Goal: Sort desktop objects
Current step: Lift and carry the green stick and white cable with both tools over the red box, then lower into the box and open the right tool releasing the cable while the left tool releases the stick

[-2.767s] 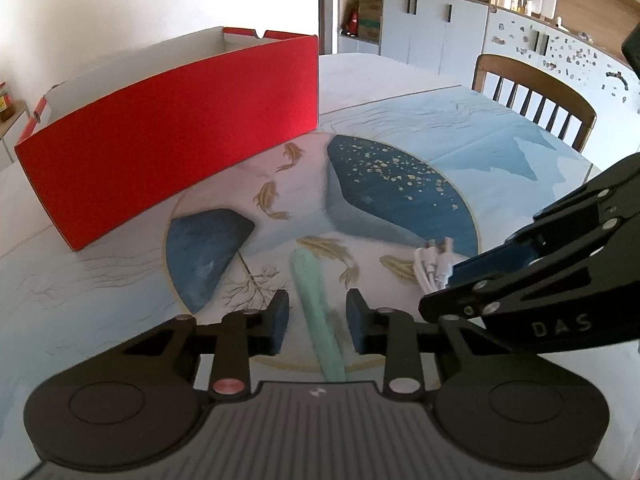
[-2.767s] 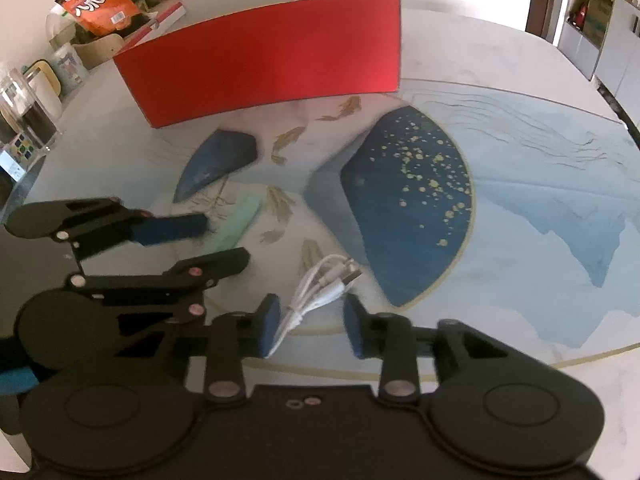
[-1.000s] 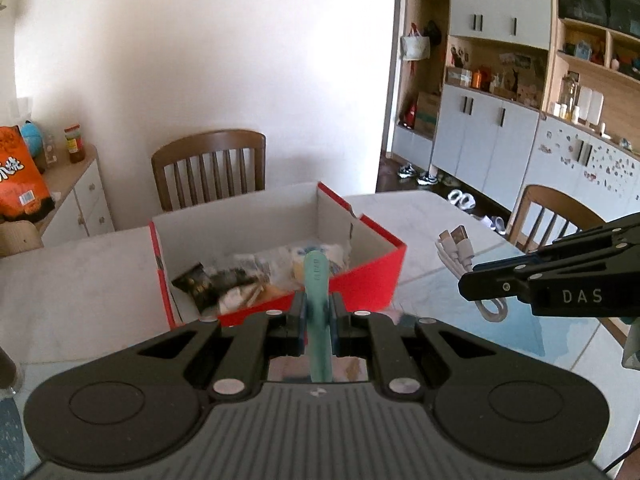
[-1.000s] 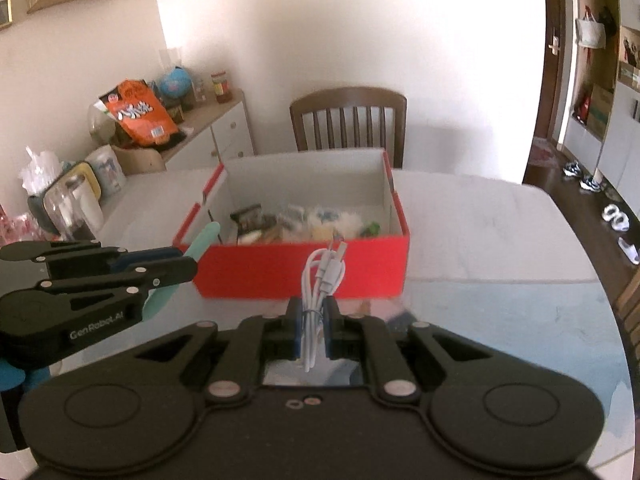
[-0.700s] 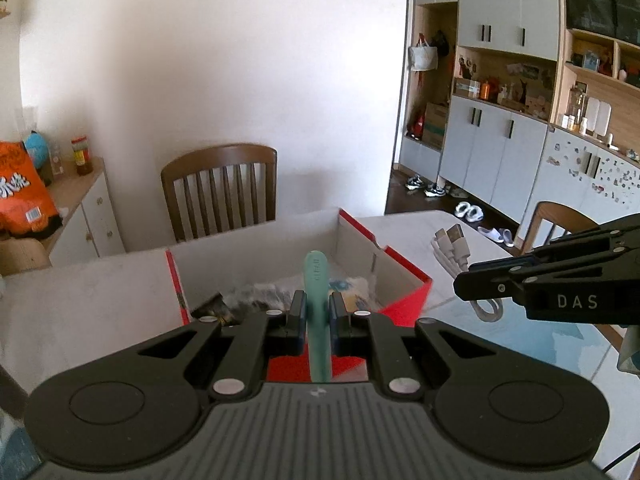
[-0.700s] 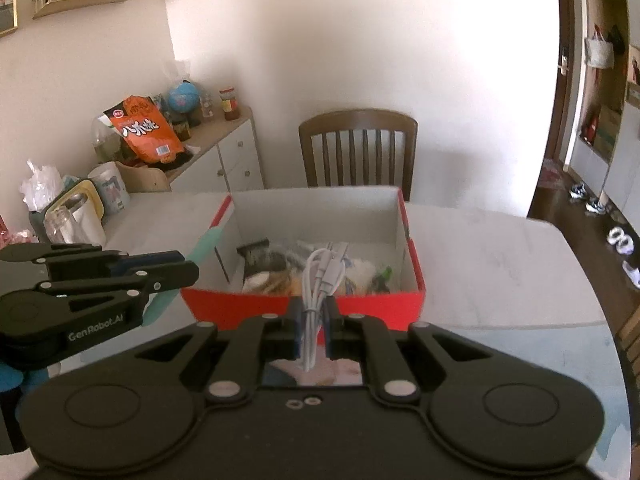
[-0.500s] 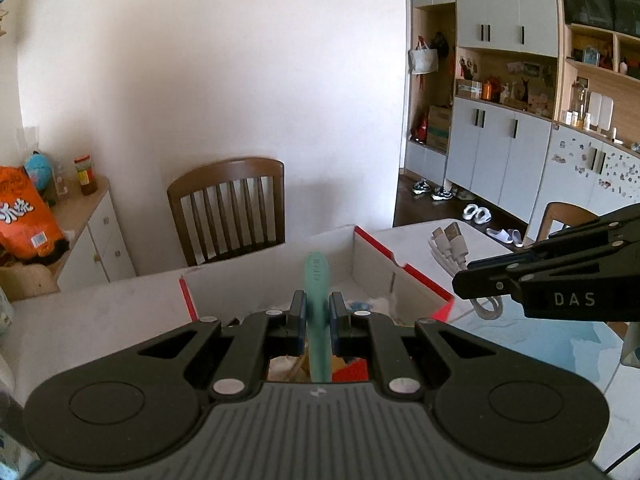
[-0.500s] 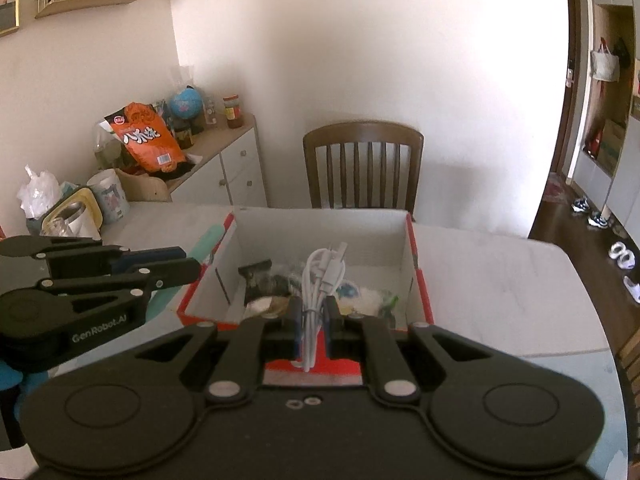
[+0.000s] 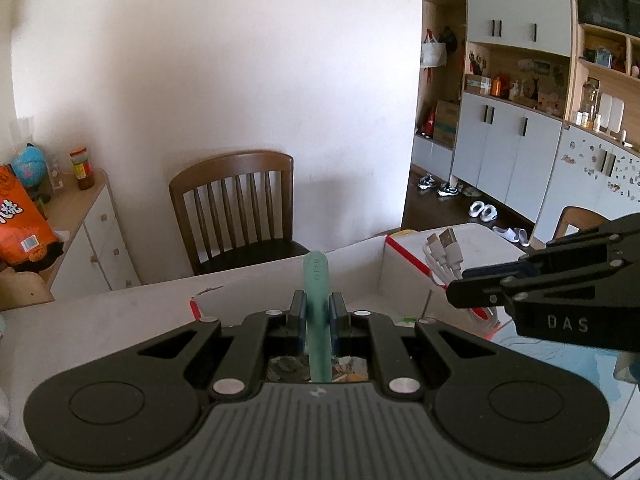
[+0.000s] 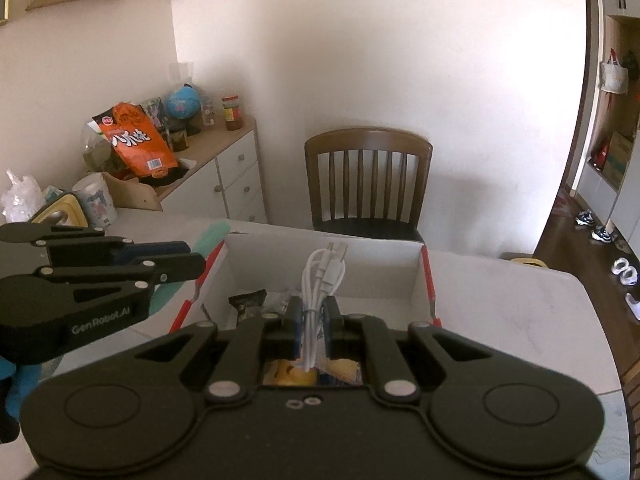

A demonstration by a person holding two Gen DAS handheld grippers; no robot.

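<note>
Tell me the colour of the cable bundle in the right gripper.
White cable bundle, clearest in the right wrist view.

Each hand-held gripper is matte black plastic with round side discs, silver screws, a ribbed grey back and blue-padded fingers [image 9: 298, 312], the left hand-held gripper [image 10: 188, 258] lettered "GenRobot.AI", the right hand-held gripper [image 9: 454, 294] "DAS".

Two grippers show: the left gripper [image 9: 318, 308] and the right gripper [image 10: 312, 312]. One red box [image 10: 429, 280] sits just ahead of them, one wooden chair [image 10: 368, 184] beyond it.
</note>
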